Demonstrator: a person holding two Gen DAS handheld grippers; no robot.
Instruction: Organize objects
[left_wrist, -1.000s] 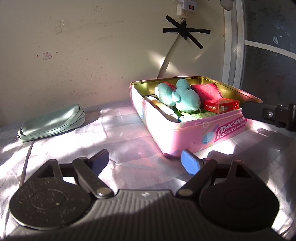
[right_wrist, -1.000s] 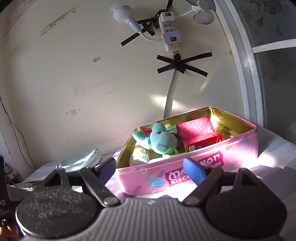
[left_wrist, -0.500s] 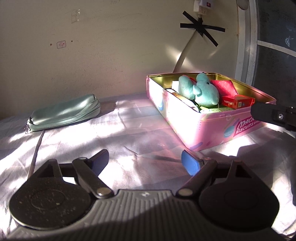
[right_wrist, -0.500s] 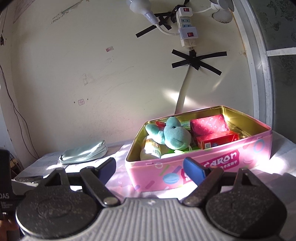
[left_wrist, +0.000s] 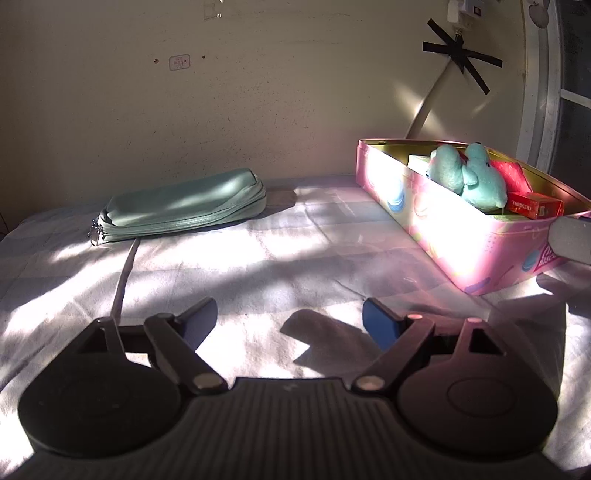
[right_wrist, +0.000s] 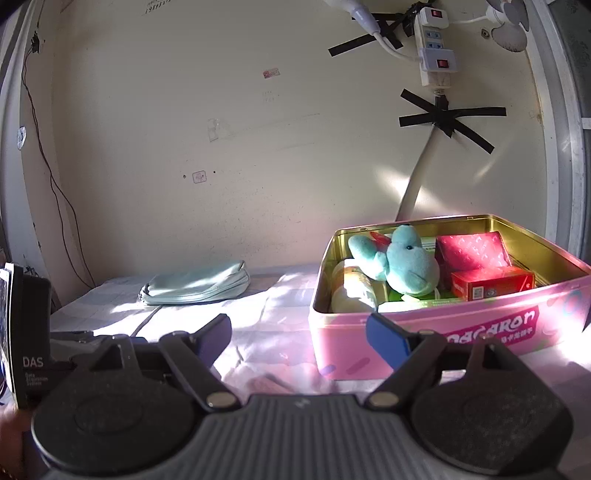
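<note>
A: Since the earlier frame, I see the pink tin (left_wrist: 476, 236) has slid rightward of my left gripper (left_wrist: 290, 321); the green pouch (left_wrist: 184, 205) now lies ahead-left.

B: Fingers?

A: Both grippers spread open, holding nothing. The right gripper (right_wrist: 299, 334) faces the tin's left end; the plush toy (right_wrist: 402, 260) sits inside.

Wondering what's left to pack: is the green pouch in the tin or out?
Out. The green pouch lies flat on the cloth by the wall, apart from the pink tin.
</note>
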